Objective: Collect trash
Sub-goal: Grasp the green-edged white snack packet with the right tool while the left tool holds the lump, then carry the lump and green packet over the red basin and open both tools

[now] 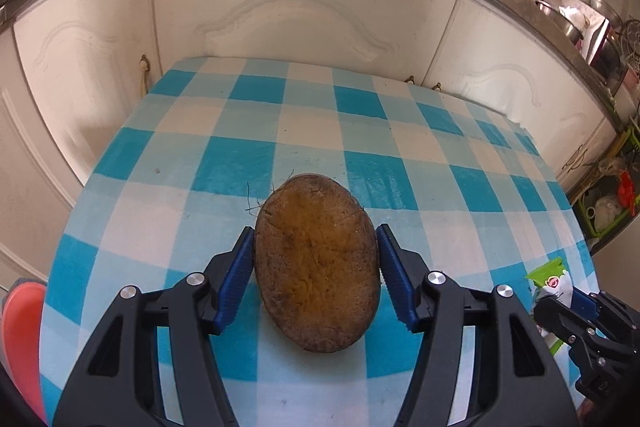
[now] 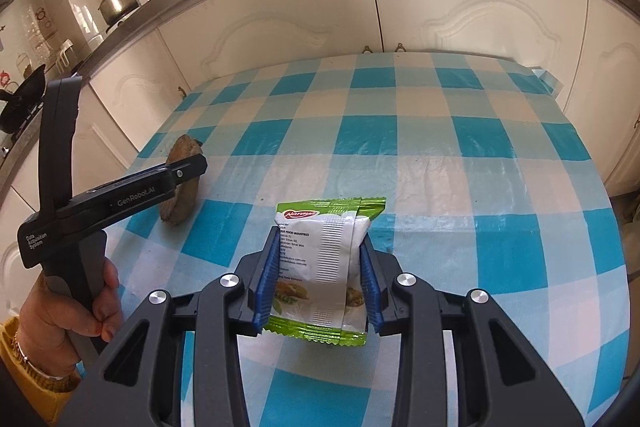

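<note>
Left gripper (image 1: 316,255) has its blue pads squeezed on a brown coconut shell (image 1: 317,263) sitting on the checkered tablecloth (image 1: 280,131). A green-white snack packet (image 1: 550,279) sits off to the shell's right.

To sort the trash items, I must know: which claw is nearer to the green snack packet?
Right. The right claw has the snack packet between its fingers, touching both; the left claw is beside it, shut on the coconut shell.

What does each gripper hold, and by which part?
Left gripper clamps the brown husk across its side edges; right gripper pinches the snack packet by its sides.
</note>
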{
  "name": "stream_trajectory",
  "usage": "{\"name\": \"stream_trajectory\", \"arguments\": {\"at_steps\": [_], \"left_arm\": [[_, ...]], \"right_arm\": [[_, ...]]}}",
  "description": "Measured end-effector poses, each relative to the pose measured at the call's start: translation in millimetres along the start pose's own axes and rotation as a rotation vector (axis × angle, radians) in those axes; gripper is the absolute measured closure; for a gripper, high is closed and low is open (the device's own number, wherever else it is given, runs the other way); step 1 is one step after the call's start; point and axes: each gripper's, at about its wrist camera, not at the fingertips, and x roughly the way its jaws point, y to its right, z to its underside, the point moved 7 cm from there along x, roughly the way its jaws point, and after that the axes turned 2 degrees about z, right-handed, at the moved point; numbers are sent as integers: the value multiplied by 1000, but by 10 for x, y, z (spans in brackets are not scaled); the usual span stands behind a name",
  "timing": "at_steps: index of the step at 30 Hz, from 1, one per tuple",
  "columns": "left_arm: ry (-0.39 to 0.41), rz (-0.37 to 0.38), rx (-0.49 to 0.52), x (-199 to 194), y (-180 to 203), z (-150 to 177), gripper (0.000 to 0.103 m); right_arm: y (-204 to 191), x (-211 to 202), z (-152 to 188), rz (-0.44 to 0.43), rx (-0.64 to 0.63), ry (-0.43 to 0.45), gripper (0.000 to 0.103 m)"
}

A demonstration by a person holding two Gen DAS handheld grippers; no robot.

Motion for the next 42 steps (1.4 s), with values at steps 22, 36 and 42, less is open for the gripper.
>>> {"name": "stream_trajectory", "arguments": {"at_steps": [22,36,42], "left_arm": [[82,30,-106,-1019,-639,459,42],[148,-38,-208,-1718,-1317,750,42],[159,-104,-285,-1911,-1810,943,42]], "right_arm": [[-898,-308,53,-115,-127,22,65],[-1740,-313,170,-228,-251,-14,65],[-2282,-225,254,-310,-323,-55,65]]}}
